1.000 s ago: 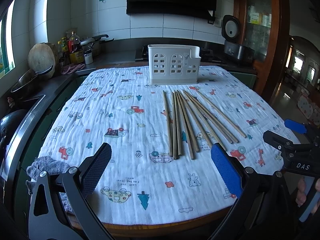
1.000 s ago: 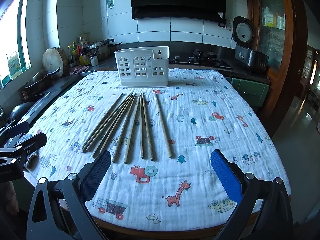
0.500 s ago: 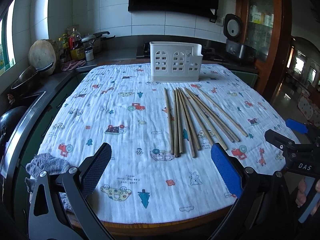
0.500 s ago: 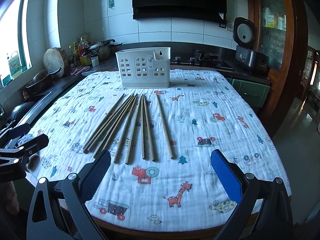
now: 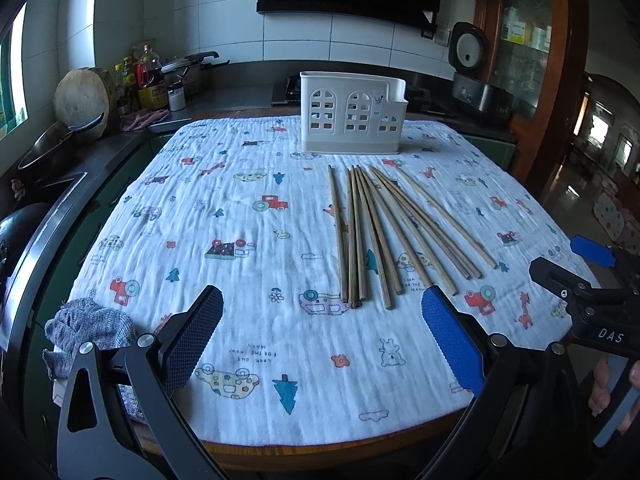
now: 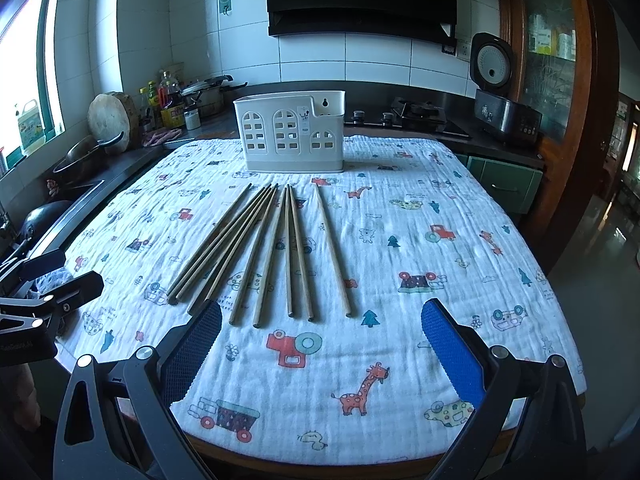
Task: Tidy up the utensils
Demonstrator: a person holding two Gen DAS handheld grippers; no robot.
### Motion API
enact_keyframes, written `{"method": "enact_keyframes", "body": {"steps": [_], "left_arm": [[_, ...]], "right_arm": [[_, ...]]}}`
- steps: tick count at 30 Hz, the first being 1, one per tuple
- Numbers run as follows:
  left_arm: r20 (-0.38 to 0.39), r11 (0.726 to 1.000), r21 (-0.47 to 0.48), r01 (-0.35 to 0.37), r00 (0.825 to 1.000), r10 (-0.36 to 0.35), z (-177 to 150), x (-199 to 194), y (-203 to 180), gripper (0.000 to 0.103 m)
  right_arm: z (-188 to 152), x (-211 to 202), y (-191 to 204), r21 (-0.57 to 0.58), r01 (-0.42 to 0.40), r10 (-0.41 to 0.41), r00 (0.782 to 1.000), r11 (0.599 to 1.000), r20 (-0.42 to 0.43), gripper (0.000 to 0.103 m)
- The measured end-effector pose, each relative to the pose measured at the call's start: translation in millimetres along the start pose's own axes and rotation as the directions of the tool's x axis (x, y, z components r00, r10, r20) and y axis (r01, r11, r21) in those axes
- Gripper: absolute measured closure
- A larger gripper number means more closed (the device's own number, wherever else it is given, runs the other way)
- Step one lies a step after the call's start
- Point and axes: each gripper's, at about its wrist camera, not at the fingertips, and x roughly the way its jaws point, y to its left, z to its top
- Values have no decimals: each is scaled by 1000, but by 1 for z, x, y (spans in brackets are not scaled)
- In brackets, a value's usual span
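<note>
Several wooden chopsticks [image 5: 384, 232] [image 6: 264, 248] lie fanned out on the printed cloth in the middle of the table. Behind them stands a white plastic utensil holder [image 5: 352, 118] [image 6: 290, 136] with window-shaped cutouts. My left gripper [image 5: 322, 338] hovers open over the near edge of the table, to the left of the chopsticks' near ends. My right gripper [image 6: 320, 350] is open too, just short of the chopsticks' near ends. Nothing is between either pair of fingers. Each gripper shows at the edge of the other's view.
The table [image 5: 320, 444] is covered by a white cloth with cartoon prints [image 6: 440, 232]. A grey rag [image 5: 88, 328] lies at the near left corner. A counter with bottles, pans and a chopping block [image 5: 82, 100] runs along the left; a rice cooker [image 6: 504, 92] stands at the back right.
Both grippers have tilted or drawn back slightly, so the table and chopsticks sit a little lower in the views. Both stay open; the chopsticks and holder have not moved.
</note>
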Motion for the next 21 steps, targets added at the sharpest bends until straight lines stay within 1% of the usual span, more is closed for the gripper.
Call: {"method": "enact_keyframes", "body": {"steps": [10,12,21], "left_arm": [[-18,1000,-14,0,1000,0,1,6,0,5],[-19,1000,-18,2,1000,-2,1,6,4,5],[-21,999,-48,-17,1000,16,3,9,10,5]], "right_arm": [[1,3,1,-4,-3,3,1000,1000,-2,6],[2,3,1,-5,-4,4,1000,1000,-4,6],[3,4,2,-6,-2,2,1000,1000,-5,6]]}}
